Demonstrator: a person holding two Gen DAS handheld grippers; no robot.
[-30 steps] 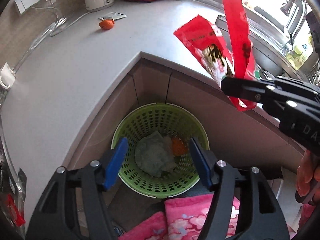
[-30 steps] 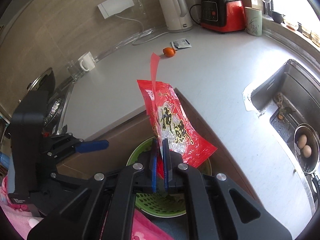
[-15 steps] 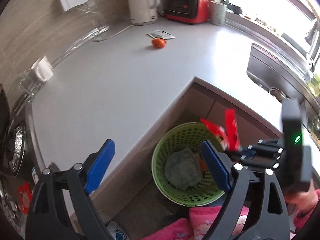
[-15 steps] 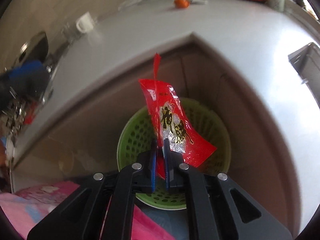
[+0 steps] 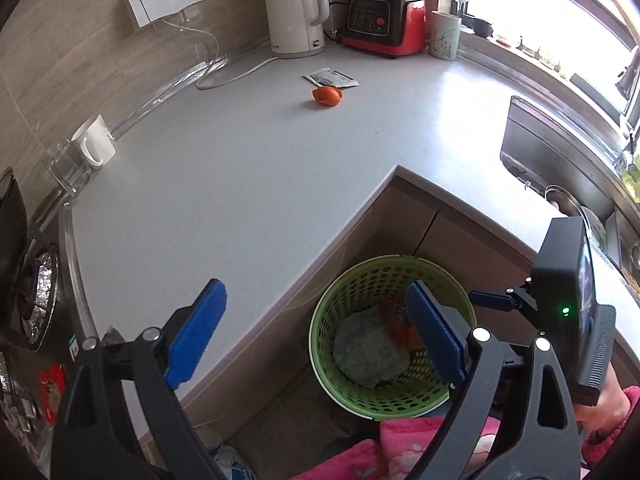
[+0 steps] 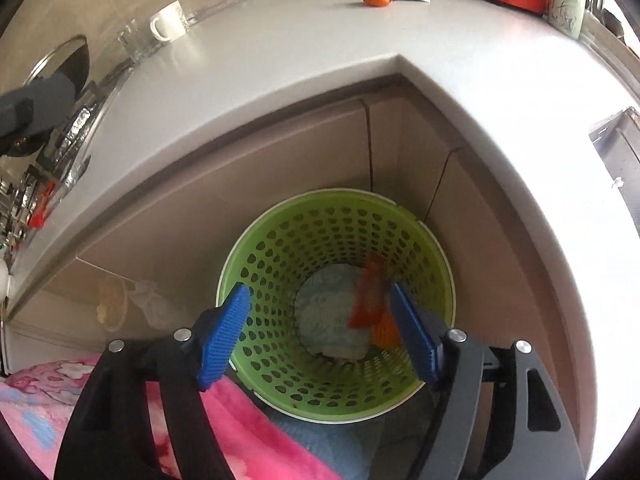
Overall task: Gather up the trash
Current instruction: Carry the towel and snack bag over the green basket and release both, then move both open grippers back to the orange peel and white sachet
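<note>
- Since a moment ago your right claw (image 6: 320, 334) has let go of the red wrapper (image 6: 368, 300), which it held pinched above the basket; the wrapper now lies blurred inside the green basket (image 6: 436, 264), clear of both pads.
- Your right claw's jaws are opening, already well apart, with nothing between them; it points steeply down into the basket's mouth from above its near rim.
- Your left claw (image 5: 316, 336) has also spread since the earlier frame; its jaws are opening, wide now, and they hold nothing.
- It tilts down over the edge of the table (image 5: 248, 184), one blue pad over the worktop and the other over the basket.
- In the left view your right hand (image 5: 604, 412) shows low at the right edge, in a pink sleeve, gripping its tool beside the basket.
- Inside the basket the wrapper rests against a pale crumpled wad (image 6: 328, 320) and an orange scrap (image 6: 384, 332).
- Farther out on the table sit an orange peel (image 5: 327, 95) touching a small sachet (image 5: 331, 78), well apart from the basket.
- Near the wall stand a white kettle (image 5: 294, 8) and a white mug (image 5: 94, 142).
</note>
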